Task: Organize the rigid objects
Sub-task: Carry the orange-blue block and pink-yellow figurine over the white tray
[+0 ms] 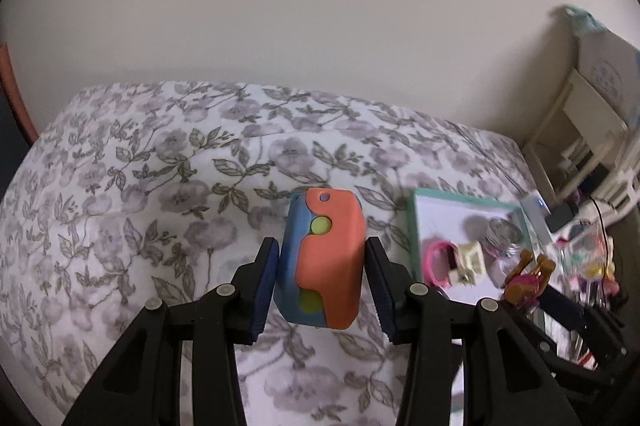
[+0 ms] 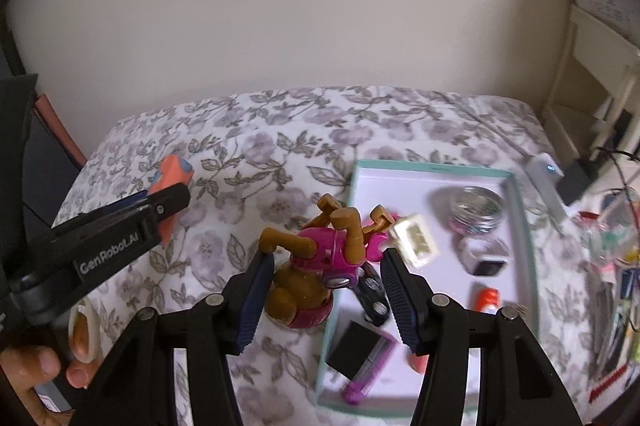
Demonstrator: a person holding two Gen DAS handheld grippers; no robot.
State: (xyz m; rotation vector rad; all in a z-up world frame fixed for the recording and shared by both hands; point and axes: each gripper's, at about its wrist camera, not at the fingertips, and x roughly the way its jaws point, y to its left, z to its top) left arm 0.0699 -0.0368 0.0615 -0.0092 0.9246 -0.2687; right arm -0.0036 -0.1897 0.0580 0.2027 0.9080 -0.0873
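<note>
We carry two toys above the bed. Our left gripper clamps the orange-blue toy; our right gripper squeezes the brown-pink figure. Next we must lower both into the tray, at two o'clock.

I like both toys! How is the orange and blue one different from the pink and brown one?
The orange and blue toy is a smooth chunky block with green dots; the pink and brown toy is a figure with bent limbs sticking out. The block sits in the left tongs, the figure in the right tongs. Both hang above the flowery bedspread.
</note>
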